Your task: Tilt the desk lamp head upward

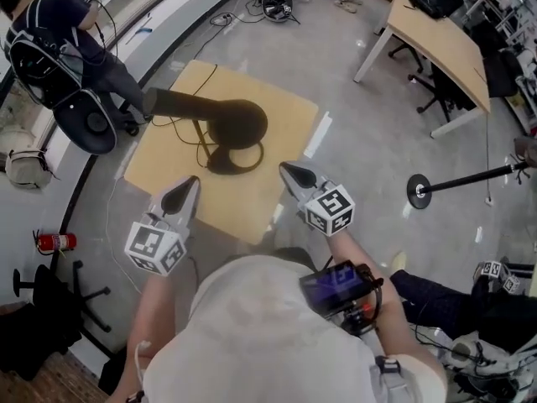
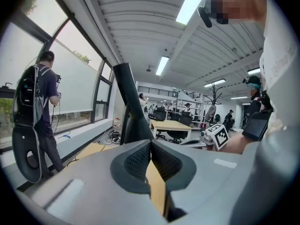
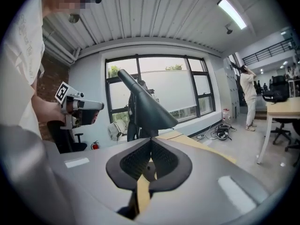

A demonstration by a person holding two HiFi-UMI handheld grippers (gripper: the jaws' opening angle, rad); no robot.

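Black desk lamp (image 1: pixel 226 126) centred on tabletop (image 1: pixel 289 141); left tongs (image 1: pixel 191 183), right tongs (image 1: pixel 288 171) closed nearside.

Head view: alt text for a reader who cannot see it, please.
A black desk lamp stands on a tan board on the floor. The left gripper and right gripper hover short of it, jaws shut, empty.

A person (image 1: pixel 59 32) with a backpack stands by the window ledge (image 1: pixel 180 7) at upper left. A red extinguisher (image 1: pixel 55 243) sits on the floor at left, near a pale bag (image 1: pixel 25 168). A wooden desk (image 1: pixel 445 44) stands upper right, with cables (image 1: pixel 277 2) coiled beside it
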